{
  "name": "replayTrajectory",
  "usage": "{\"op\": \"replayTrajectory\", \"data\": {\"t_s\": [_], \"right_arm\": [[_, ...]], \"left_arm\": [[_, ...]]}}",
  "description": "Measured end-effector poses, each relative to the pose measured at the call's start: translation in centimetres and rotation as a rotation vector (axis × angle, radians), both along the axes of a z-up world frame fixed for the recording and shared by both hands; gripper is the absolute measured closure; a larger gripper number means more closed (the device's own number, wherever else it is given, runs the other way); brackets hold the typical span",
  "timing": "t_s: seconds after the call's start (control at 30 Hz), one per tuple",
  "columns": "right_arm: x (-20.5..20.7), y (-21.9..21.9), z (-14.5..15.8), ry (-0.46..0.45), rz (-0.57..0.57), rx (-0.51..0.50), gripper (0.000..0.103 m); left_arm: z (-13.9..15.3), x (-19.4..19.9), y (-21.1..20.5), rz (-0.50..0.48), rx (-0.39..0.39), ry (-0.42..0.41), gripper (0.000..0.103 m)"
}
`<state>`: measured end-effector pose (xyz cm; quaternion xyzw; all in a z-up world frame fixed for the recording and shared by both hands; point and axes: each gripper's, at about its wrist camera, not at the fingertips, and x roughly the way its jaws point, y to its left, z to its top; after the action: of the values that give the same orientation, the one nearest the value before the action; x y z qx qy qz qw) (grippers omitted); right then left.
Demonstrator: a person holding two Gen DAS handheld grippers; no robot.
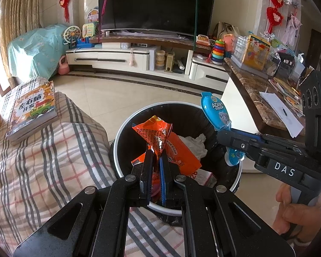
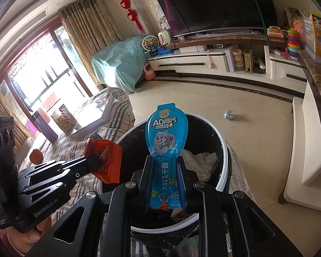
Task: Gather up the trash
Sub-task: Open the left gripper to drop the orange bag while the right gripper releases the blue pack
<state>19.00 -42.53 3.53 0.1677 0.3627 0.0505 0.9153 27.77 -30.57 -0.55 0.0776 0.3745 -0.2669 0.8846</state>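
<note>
My left gripper (image 1: 156, 153) is shut on an orange snack wrapper (image 1: 155, 131) and holds it above the round black-lined trash bin (image 1: 126, 126). My right gripper (image 2: 165, 160) is shut on a blue cheese-stick wrapper (image 2: 167, 131) and holds it upright over the same bin (image 2: 222, 171). In the left wrist view the right gripper (image 1: 226, 138) comes in from the right with the blue wrapper (image 1: 215, 112). In the right wrist view the left gripper (image 2: 96, 160) comes in from the left with the orange wrapper (image 2: 106, 160). Another orange wrapper (image 1: 182, 154) and white paper (image 1: 194, 143) lie in the bin.
A plaid-covered sofa (image 1: 42, 160) with a children's book (image 1: 33, 109) is left of the bin. A marble-topped counter (image 1: 256, 92) with papers and toys is at the right. A small crumpled scrap (image 2: 229, 114) lies on the tiled floor. A TV stand (image 1: 139, 57) is behind.
</note>
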Motion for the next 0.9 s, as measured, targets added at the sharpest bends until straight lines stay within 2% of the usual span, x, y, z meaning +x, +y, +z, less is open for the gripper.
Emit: {"op": "replayTrajectory", "data": {"t_s": [0.9], "right_arm": [[1.2, 0.0, -0.5, 0.035, -0.003, 0.015, 0.082]], "left_arm": [[-0.6, 1.2, -0.7, -0.005, 0.016, 0.012, 0.098]]}}
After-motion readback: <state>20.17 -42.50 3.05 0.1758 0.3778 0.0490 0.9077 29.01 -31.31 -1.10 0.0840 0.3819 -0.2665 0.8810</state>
